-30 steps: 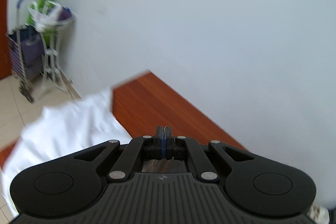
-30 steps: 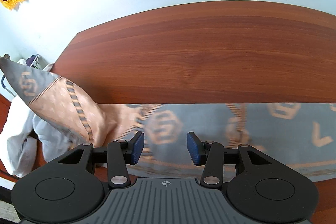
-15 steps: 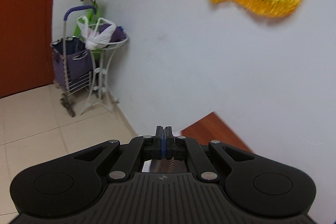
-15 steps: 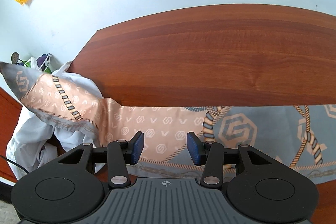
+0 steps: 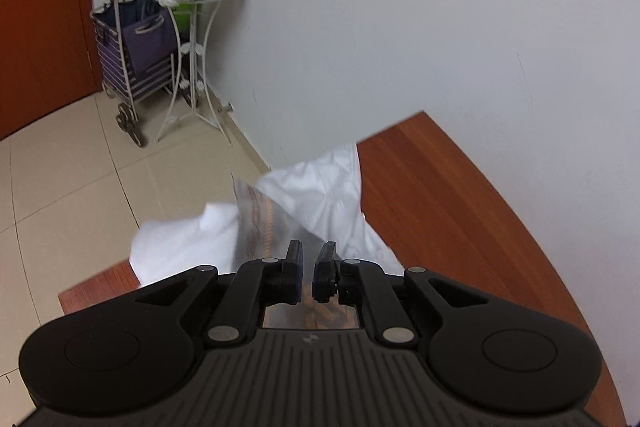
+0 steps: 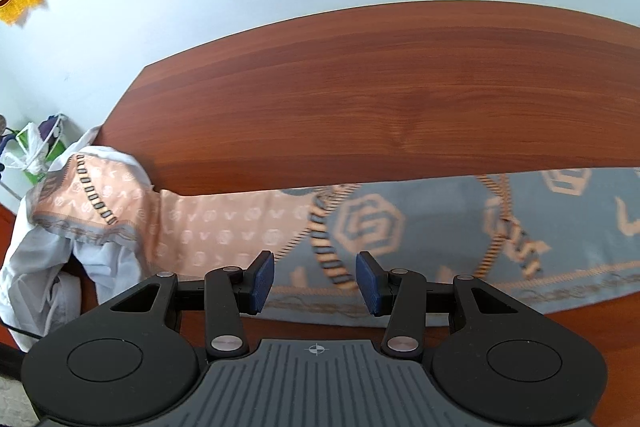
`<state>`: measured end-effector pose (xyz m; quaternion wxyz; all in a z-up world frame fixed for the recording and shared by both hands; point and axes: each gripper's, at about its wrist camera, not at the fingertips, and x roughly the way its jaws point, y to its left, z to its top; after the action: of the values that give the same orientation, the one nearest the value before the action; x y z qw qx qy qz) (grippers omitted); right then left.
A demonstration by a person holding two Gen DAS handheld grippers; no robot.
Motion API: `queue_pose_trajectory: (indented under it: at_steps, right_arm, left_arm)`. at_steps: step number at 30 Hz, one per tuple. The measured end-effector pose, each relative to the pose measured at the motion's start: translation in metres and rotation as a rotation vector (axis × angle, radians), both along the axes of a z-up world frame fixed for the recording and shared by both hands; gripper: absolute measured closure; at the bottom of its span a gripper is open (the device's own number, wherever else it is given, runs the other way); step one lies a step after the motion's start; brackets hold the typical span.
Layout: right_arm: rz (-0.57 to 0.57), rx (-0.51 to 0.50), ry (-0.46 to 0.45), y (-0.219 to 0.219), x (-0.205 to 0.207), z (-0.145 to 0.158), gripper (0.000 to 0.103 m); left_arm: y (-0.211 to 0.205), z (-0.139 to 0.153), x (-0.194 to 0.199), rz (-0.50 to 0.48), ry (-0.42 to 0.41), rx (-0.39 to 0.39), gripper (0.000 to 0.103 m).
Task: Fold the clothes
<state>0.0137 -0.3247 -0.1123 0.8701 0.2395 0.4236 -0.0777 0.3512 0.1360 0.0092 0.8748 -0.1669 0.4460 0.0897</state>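
Hand-held gripper on the right gapes over the thin, slippery scarf; left one slightly parted; pinch its hem

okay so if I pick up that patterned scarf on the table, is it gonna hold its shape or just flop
Probably flop: the patterned scarf lies flat on the table and sags over the white garment at its left end. It looks thin, so likely light. Its smooth weave may slip from the open right claw.

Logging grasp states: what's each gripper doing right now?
Left gripper: open slightly, patterned scarf between its fingers, released.
Right gripper: open, empty, over the scarf.
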Motion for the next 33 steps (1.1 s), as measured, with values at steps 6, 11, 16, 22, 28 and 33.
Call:
queue_pose_trajectory:
  at_steps: [6,11,16,22,28,33]
  right_arm:
    - [-0.037,-0.019,0.022,-0.024,-0.025,0.003,0.055]
    - [-0.075,-0.019,0.038,-0.048,-0.048,0.000,0.055]
    - [-0.102,-0.028,0.048,-0.079,-0.075,-0.001,0.054]
    - [-0.117,-0.042,0.045,-0.128,-0.110,-0.003,0.054]
    - [-0.076,-0.049,0.047,-0.176,-0.139,-0.008,0.054]
    - [-0.092,-0.050,0.059,-0.205,-0.160,-0.007,0.054]
  left_arm:
    - [-0.023,-0.019,-0.014,-0.023,0.050,-0.012,0.094]
    - [-0.043,-0.027,-0.026,-0.038,0.068,-0.014,0.093]
    - [-0.071,-0.028,-0.044,-0.043,0.071,0.003,0.089]
    - [-0.118,-0.032,-0.085,-0.028,0.069,0.028,0.081]
    - [-0.173,-0.042,-0.130,-0.028,0.076,0.018,0.075]
    - [-0.214,-0.050,-0.159,-0.062,0.099,0.007,0.073]
